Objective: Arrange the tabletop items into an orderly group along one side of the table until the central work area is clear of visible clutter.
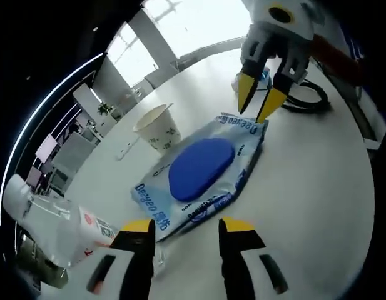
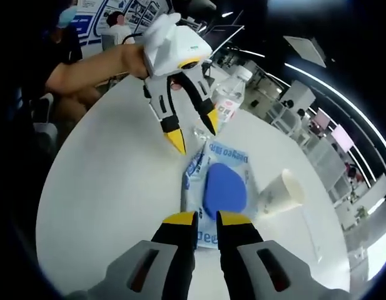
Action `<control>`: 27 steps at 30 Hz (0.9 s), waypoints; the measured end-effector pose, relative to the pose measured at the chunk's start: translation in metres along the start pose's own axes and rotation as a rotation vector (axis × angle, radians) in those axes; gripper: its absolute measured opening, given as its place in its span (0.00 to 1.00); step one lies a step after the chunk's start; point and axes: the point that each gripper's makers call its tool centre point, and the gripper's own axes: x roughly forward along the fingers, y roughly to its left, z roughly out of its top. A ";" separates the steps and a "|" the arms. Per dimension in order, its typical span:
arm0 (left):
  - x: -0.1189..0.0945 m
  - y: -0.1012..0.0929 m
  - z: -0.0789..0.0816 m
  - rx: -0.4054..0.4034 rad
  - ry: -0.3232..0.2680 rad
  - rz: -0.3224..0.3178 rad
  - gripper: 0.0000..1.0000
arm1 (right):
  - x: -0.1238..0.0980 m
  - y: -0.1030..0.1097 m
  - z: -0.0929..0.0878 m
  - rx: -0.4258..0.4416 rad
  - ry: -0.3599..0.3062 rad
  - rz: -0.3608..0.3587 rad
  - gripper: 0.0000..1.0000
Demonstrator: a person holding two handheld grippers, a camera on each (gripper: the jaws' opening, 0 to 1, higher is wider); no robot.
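Both tongs stand apart and hold nothing: left tongs (image 1: 185, 228) at lower centre of the left gripper view, right tongs (image 2: 206, 219) at lower centre of the right gripper view, each at 1 end of the wipes pack (image 1: 202, 170) mid-bench (image 1: 318, 187). Judged step: approach to grasp the pack; next move calls for closing on an edge. Paper cup (image 1: 158, 128) stands upright beside it, contents not visible; water bottle (image 1: 49, 219) at lower left appears empty

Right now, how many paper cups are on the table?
1. The paper cup stands upright on the white table, just beside the blue wipes pack, on the side away from the plastic bottle. Others could sit outside these views.
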 end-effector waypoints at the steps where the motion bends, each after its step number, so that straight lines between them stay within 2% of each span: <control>1: 0.000 0.000 0.001 0.000 -0.008 -0.001 0.37 | 0.000 0.001 -0.001 -0.001 0.001 0.003 0.10; 7: 0.003 0.010 -0.003 0.042 0.007 0.008 0.35 | 0.006 0.010 -0.007 -0.043 0.028 0.027 0.10; 9: 0.005 0.009 -0.006 0.090 0.020 0.000 0.34 | 0.008 0.012 -0.007 -0.057 0.032 0.028 0.11; 14: 0.009 0.006 -0.011 0.120 0.017 0.020 0.31 | 0.013 0.018 -0.013 -0.089 0.049 0.052 0.11; 23: 0.016 0.008 -0.013 0.173 0.031 0.050 0.22 | 0.019 0.019 -0.022 -0.084 0.084 0.061 0.12; 27: 0.017 0.008 -0.014 0.179 0.037 0.049 0.18 | 0.019 0.019 -0.027 -0.080 0.102 0.062 0.09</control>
